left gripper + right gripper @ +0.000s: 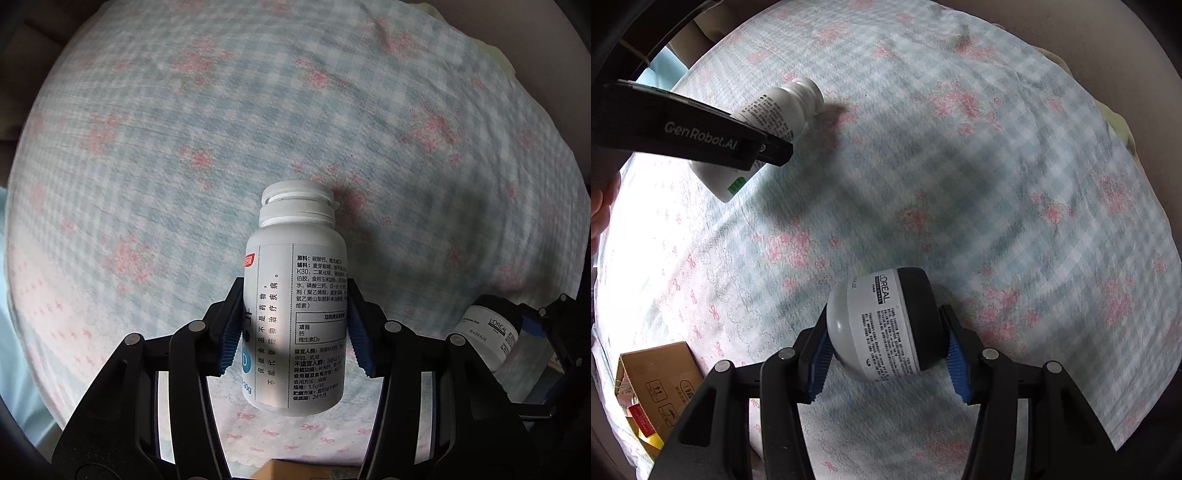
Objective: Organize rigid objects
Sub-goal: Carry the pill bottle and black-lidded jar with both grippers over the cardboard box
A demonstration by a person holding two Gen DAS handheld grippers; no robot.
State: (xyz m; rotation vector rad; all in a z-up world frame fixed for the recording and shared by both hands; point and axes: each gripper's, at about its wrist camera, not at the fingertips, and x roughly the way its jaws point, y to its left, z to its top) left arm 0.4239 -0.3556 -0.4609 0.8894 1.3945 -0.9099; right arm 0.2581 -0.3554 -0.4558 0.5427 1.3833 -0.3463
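Note:
A white pill bottle [295,295] with printed text and a ridged white cap lies on its side between the blue pads of my left gripper [295,284], which is shut on its body. It appears again in the right wrist view as the bottle [775,107], under a black left finger [701,136]. A small round grey jar [882,325] with a black lid and a white label sits between the pads of my right gripper [884,310], which is shut on it. The same jar [487,332] shows at the lower right of the left wrist view.
Everything rests on a soft checked blue-and-white cloth [960,166] with pink flowers. An open cardboard box [657,380] holding a red packet stands at the lower left. A hand [602,206] shows at the left edge. The cloth's edge drops off at the right.

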